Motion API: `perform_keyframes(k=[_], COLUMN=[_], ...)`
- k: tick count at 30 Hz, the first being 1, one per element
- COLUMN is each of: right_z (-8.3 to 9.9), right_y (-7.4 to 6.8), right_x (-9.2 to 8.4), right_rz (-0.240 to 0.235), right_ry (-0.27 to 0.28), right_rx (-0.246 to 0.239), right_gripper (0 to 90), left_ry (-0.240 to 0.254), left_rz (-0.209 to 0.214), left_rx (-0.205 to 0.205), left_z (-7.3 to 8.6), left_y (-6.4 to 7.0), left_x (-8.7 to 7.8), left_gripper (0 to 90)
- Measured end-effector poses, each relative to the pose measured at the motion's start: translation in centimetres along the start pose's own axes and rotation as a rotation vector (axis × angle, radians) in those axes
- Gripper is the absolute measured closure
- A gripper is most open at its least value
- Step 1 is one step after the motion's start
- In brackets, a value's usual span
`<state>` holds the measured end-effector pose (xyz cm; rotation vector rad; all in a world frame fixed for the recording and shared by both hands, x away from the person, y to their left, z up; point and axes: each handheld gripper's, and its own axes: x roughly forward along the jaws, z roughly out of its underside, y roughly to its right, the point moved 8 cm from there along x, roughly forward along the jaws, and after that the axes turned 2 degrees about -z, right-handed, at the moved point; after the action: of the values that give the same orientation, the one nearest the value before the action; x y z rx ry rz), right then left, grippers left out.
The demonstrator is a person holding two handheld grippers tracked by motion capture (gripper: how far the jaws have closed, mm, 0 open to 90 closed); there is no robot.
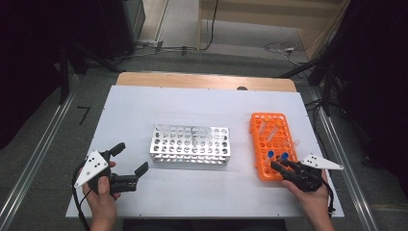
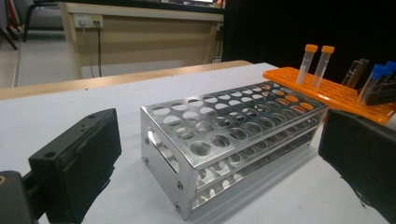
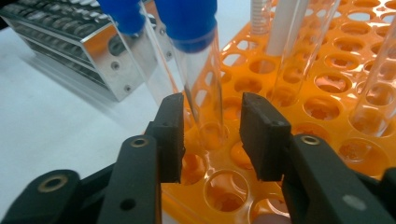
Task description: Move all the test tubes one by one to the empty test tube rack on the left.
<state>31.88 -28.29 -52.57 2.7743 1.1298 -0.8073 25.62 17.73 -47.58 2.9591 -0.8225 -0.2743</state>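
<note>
A silver metal tube rack (image 1: 190, 144) with empty holes stands mid-table. To its right is an orange rack (image 1: 272, 139) holding several tubes. My right gripper (image 1: 279, 165) is at that rack's near end, open. In the right gripper view its jaws stand either side of a clear blue-capped tube (image 3: 198, 70) that sits in the orange rack (image 3: 327, 88), with a gap on the right side. A second blue-capped tube (image 3: 133, 32) stands just left of it. My left gripper (image 1: 131, 158) rests open on the table left of the metal rack (image 2: 224, 126), holding nothing.
Two orange-capped tubes (image 2: 315, 60) stand at the far end of the orange rack (image 2: 327, 91). The white sheet (image 1: 192, 106) covers the table, with its wooden edge (image 1: 207, 81) at the back. Cables lie on the floor (image 1: 279, 48) beyond.
</note>
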Motion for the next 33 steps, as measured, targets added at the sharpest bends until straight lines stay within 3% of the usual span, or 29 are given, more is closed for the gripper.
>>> perform_keyframes(k=[4,6,9,12,17,25,33], right_z=[0.0,0.1,0.1,-0.4,-1.6,-2.3,-2.6], right_y=[0.0,-0.2,-0.3,-0.3,-0.6,-1.4,-3.9], right_x=[0.1,0.2,0.1,-0.2,-1.7,-4.0,-3.4], right_rz=[0.028,0.017,0.02,0.006,0.019,-0.024,-0.123], right_ry=[0.009,0.004,-0.002,0.021,0.055,0.072,0.054], right_rx=[-0.025,-0.046,-0.057,-0.047,-0.072,-0.049,-0.084], right_gripper=[71.1,74.0,74.9,75.0,75.1,75.2,75.2], left_ry=[-0.005,-0.005,-0.004,-0.006,-0.003,0.0,0.002], left_rz=[0.005,0.006,0.009,0.023,0.026,0.03,0.039], left_rx=[0.0,0.0,-0.002,-0.002,-0.002,-0.004,0.006], left_z=[0.1,0.1,0.0,0.0,-0.1,-0.2,-0.4], left_y=[0.1,0.2,0.3,0.5,0.6,0.7,1.0], left_x=[0.0,0.0,0.1,0.1,0.1,0.0,0.0], left_gripper=[0.0,0.0,0.0,0.0,0.0,0.0,0.0])
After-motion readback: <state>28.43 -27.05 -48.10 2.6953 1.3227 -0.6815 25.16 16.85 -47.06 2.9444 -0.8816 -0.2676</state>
